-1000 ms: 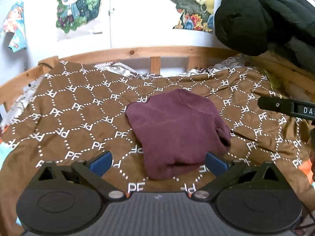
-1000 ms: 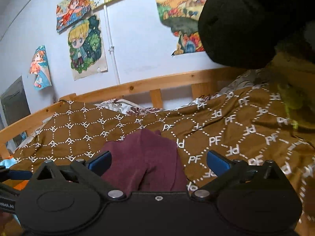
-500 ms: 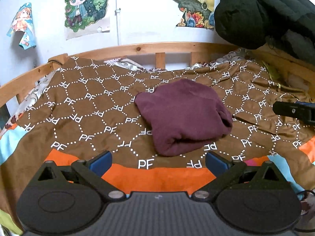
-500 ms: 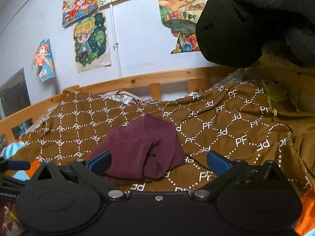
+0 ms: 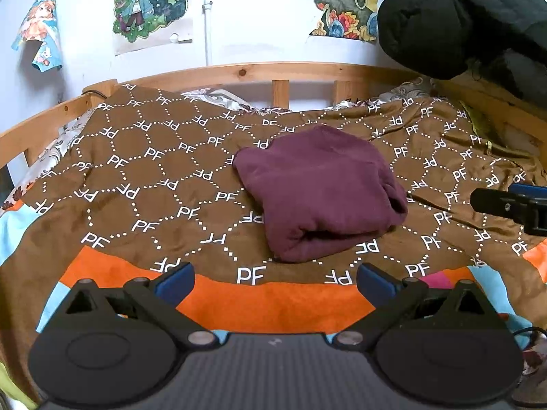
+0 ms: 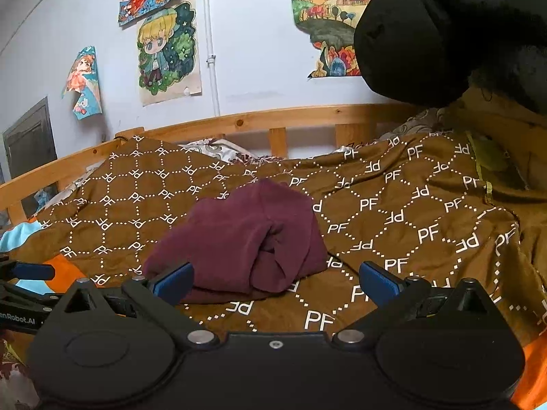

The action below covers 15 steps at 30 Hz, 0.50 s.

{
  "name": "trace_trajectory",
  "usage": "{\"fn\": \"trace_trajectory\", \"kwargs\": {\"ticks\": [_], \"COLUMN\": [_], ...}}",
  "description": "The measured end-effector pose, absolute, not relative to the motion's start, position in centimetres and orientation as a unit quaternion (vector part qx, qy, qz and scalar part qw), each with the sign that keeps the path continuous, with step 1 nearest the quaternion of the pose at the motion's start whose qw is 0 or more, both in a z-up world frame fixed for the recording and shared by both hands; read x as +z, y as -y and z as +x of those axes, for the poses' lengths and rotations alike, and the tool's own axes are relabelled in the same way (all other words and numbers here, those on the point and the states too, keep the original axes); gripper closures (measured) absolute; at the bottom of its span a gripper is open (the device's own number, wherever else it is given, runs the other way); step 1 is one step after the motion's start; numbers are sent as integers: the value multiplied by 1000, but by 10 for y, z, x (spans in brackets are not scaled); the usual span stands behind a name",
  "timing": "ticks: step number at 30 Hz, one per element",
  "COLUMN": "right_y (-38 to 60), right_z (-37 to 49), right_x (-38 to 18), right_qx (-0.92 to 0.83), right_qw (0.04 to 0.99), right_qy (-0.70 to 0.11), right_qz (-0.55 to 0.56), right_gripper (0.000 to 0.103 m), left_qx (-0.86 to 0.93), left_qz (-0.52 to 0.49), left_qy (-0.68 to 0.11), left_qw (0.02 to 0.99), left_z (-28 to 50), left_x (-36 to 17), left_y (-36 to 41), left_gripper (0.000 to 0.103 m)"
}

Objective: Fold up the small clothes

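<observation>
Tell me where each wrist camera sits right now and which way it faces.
Left wrist: rides the left gripper, looking across the brown PF-patterned blanket at the folded maroon garment; its blue-padded fingers are spread, and the right gripper pokes in at the right edge.
Right wrist: rides the right gripper, set further right, facing the same way; spread fingers, left gripper at the left edge.
Shared: garment, blanket, wooden bed rail, cartoon wall posters.
</observation>
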State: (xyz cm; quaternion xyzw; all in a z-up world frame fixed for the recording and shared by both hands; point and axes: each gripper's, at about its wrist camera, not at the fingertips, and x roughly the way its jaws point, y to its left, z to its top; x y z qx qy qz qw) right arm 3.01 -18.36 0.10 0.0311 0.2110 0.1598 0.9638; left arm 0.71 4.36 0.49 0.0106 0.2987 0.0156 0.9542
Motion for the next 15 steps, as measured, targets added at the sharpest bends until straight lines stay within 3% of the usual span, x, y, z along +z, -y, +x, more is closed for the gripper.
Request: {"fn": "trace_trajectory", "kwargs": {"ticks": [15], "right_y": [185], "right_z": [31], "right_x": [1], "right_qx": [159], "right_qw": [964], "right_qy": [-212], "right_qz": [33], "right_gripper": [1], "left_qx": [20], "left_qz": [15], "left_qy": [-296], "left_qw": [955], "left_z": [8], "left_x": [6], "left_y": [-42], "left_gripper": [0]}}
